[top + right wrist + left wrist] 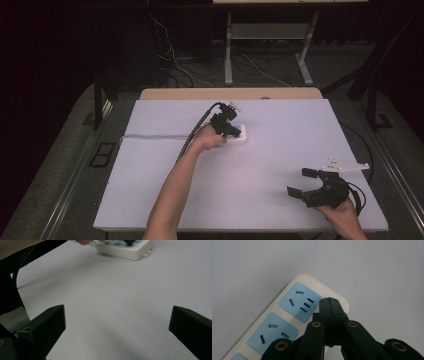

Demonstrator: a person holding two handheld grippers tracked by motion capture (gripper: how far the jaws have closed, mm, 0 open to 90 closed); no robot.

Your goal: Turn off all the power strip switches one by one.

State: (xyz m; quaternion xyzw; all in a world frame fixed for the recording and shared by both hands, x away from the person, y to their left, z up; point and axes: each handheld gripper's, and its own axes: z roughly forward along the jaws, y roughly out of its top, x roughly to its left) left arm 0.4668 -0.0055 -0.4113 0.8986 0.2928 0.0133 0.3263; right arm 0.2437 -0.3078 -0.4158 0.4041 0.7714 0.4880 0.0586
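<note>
A white power strip (240, 136) with blue socket faces lies on the white table top (280, 150), a little behind the middle. My left gripper (231, 130) is over it, jaws shut with nothing between them. In the left gripper view the closed tips (329, 300) point at the strip's end (298, 280), just beside the last blue socket (299, 301); whether they touch it I cannot tell. My right gripper (300, 182) rests near the front right of the table with its jaws spread wide and nothing between them (117, 320). The strip (125, 252) shows far ahead of it.
The strip's white cord (150, 136) runs left across the table to its edge. A black cable (192, 132) trails from the left gripper along the forearm. A wooden desk edge (230, 93) lies behind the white top, with cables on the floor beyond.
</note>
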